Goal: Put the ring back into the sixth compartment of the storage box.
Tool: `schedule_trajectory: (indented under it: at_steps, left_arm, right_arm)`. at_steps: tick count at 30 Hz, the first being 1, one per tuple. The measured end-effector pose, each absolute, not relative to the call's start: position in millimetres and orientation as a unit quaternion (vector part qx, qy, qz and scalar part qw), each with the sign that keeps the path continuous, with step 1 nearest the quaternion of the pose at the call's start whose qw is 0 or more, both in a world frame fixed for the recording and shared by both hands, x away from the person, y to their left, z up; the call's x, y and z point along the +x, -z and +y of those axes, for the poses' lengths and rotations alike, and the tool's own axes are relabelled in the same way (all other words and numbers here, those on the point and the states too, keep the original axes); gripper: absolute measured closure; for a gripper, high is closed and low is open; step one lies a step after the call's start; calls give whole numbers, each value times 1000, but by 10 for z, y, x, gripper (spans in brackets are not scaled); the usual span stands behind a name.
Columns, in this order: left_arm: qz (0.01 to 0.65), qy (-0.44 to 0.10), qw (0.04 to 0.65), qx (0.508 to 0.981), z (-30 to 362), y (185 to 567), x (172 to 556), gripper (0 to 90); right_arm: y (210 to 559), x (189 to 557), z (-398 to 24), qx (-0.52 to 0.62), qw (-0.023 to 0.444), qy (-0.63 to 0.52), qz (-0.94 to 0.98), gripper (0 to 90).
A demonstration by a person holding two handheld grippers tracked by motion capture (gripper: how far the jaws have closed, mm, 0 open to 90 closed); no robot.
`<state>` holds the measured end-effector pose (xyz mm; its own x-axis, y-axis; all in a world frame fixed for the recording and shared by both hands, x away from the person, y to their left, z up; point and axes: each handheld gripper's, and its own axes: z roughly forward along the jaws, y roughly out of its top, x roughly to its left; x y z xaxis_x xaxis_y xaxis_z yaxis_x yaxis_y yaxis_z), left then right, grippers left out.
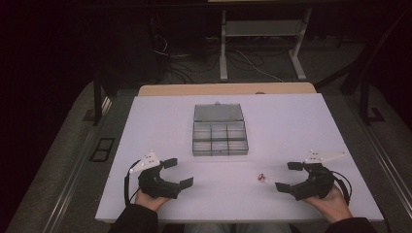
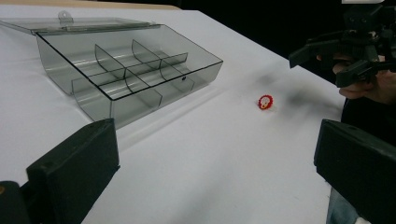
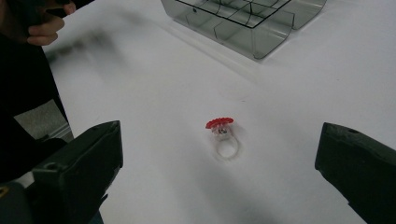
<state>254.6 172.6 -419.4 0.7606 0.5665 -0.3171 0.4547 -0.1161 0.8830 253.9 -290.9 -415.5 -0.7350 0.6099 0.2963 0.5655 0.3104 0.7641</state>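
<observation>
Hard to see: the ring (image 3: 223,135) is just a tiny red-and-white speck from the high view; the right gripper view shows it properly, a clear band with a red flower-ish top. The room past the table is mostly dark, just some cables and desk legs on the floor.
Cut off: in each gripper view, the jaws' outer ends run off the frame.
Box: smoky clear organizer box (image 1: 219,137) sits mid-table, lid (image 1: 218,112) flipped open flat behind it, six compartments, can't spot anything in them.
Ring spot: lying on the white table (image 1: 272,121) near the front edge, between the hands but closer to the right gripper, well apart from the box.
Open room: lots of bare table on both sides of the box and in front of it.
Left gripper (image 1: 178,173): jaws spread wide, holding nothing, resting low by the front edge.
Right gripper (image 1: 287,176): also wide open and empty, ring sits ahead of it between the jaws' lines, not touching.
</observation>
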Motion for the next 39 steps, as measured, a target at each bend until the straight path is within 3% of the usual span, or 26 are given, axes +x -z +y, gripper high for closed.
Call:
schedule_trajectory:
  at_steps: [39]
  left_arm:
    - [336,-53,569,749,1718,4188,2536,0]
  right_arm:
    - [3972,2886,-2682,331,-3,-410,850,8]
